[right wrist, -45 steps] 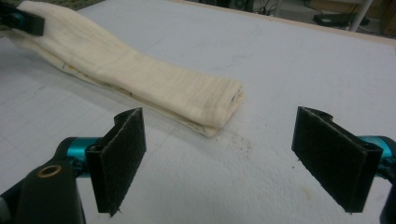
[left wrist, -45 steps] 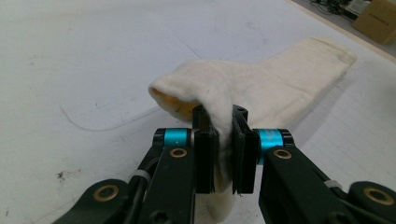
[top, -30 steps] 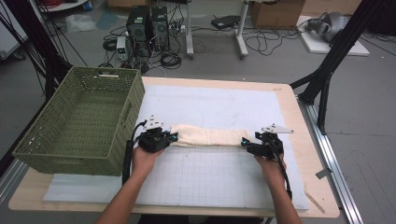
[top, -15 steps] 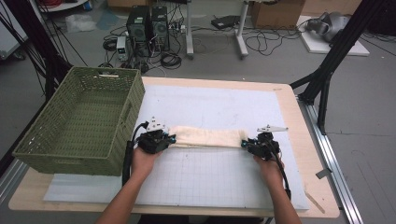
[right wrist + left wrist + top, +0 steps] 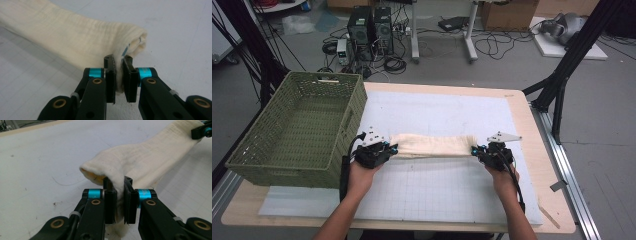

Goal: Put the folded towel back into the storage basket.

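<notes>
A long cream cloth (image 5: 432, 146) lies folded across the middle of the white mat, stretched between both grippers. My left gripper (image 5: 391, 148) is shut on its left end. In the left gripper view the black pads (image 5: 110, 200) pinch a fold of the cloth (image 5: 140, 160), and the left gripper (image 5: 118, 182) points along it. My right gripper (image 5: 476, 150) holds the right end. Its jaws have just been closing, and in the right gripper view the right gripper (image 5: 118, 61) now pinches the cloth (image 5: 75, 37) by a corner with a blue-striped tag.
A large green woven basket (image 5: 354, 115) stands on the table's left side, close to my left hand. The white gridded mat (image 5: 437, 110) covers most of the wooden table (image 5: 527, 130). Computers, cables and black frame legs sit on the floor beyond.
My right gripper has edged slightly left onto the cloth's right end. The left gripper and the cloth have stayed put.
</notes>
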